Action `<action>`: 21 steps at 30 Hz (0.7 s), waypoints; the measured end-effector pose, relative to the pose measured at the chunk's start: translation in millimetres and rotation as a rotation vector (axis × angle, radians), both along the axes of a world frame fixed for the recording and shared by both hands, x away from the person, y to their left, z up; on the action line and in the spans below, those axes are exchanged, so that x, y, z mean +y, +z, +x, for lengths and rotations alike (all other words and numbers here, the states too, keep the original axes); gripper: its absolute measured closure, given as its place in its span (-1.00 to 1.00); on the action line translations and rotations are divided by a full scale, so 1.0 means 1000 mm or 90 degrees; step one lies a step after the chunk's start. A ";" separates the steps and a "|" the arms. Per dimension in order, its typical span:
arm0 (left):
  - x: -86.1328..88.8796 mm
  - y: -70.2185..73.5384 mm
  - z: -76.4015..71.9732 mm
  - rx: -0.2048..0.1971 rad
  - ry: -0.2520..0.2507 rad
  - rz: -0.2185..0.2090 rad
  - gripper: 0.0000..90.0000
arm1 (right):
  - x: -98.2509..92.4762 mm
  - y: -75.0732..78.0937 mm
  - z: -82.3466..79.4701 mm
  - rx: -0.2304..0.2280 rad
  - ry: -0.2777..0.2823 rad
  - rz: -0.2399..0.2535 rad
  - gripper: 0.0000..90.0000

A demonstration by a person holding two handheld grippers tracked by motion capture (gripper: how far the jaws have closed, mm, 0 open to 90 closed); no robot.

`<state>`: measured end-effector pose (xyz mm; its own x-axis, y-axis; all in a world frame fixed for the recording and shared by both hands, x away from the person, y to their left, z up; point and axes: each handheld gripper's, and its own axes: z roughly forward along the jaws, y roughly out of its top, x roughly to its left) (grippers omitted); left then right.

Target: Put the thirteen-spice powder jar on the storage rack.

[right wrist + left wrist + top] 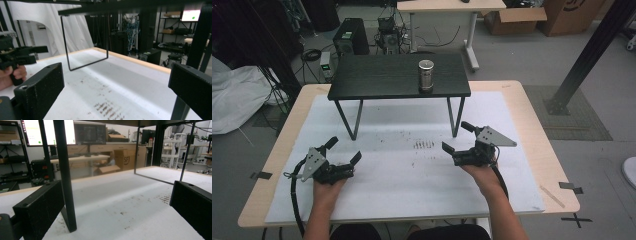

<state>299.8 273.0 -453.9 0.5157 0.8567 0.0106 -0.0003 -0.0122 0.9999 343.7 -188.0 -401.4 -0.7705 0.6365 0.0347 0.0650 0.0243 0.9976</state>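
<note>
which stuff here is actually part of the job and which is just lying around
Part of the job: left gripper, right gripper, both open and holding nothing; metal canister; small black table it stands on.

Lying about: cardboard boxes, computer tower, white sheet.

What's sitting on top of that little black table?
A metal cylinder stands upright on the black table, near its front right edge. The patch beneath the cylinder is covered.
</note>
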 end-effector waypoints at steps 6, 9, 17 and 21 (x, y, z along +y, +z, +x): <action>0.000 0.000 0.000 0.000 0.000 0.001 -0.99 | -0.001 -0.016 -0.001 0.010 -0.013 0.009 -1.00; 0.000 0.000 0.000 0.000 0.000 0.000 -0.99 | -0.001 -0.020 -0.001 0.010 -0.015 0.015 -1.00; 0.000 0.000 0.000 -0.002 0.000 0.000 -0.99 | 0.002 -0.028 0.000 0.014 -0.020 0.012 -1.00; 0.000 0.000 0.000 -0.002 0.000 0.001 -0.99 | 0.003 -0.036 0.000 0.021 -0.027 0.011 -1.00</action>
